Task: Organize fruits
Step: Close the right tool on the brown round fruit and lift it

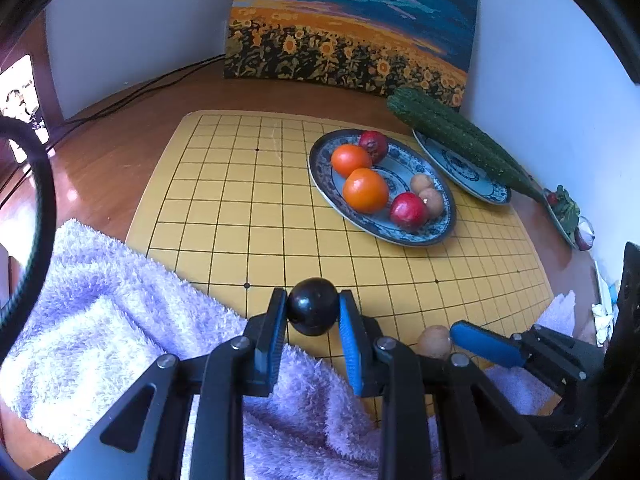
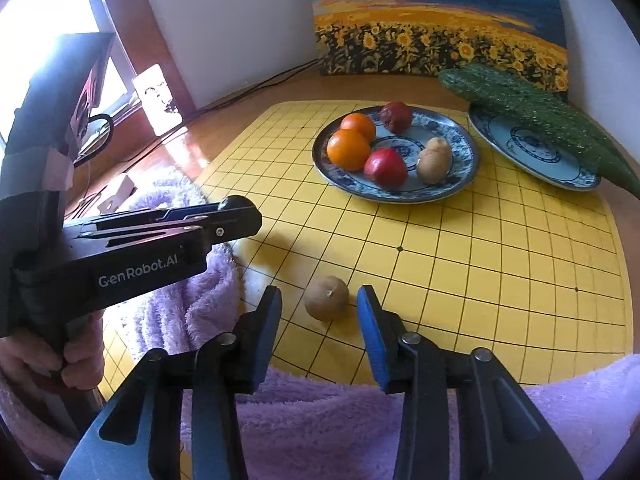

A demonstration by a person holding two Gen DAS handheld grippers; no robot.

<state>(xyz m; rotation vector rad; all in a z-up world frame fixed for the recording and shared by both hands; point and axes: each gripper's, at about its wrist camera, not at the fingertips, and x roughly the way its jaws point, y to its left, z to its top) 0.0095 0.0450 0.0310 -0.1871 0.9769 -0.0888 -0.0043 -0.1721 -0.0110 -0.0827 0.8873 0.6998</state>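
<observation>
Now, with your left gripper (image 1: 313,312) clamped on the dark round fruit (image 1: 312,306), keep your right gripper (image 2: 319,303) centred around the brown fruit (image 2: 326,297) on the yellow board (image 2: 500,260); its pads stand just clear, so close squarely, then carry toward the fruit plate (image 2: 466,160). Only the right wrist view shows that gap and your hand (image 2: 80,364) gripping the left tool; the left view half hides the brown fruit.

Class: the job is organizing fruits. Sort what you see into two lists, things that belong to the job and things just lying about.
Belongs to the job:
dark plum in the left gripper
brown fruit between the right gripper fingers
fruit plate
oranges
red fruits

Just lying about:
cucumber
purple towel
sunflower painting
grid mat
</observation>
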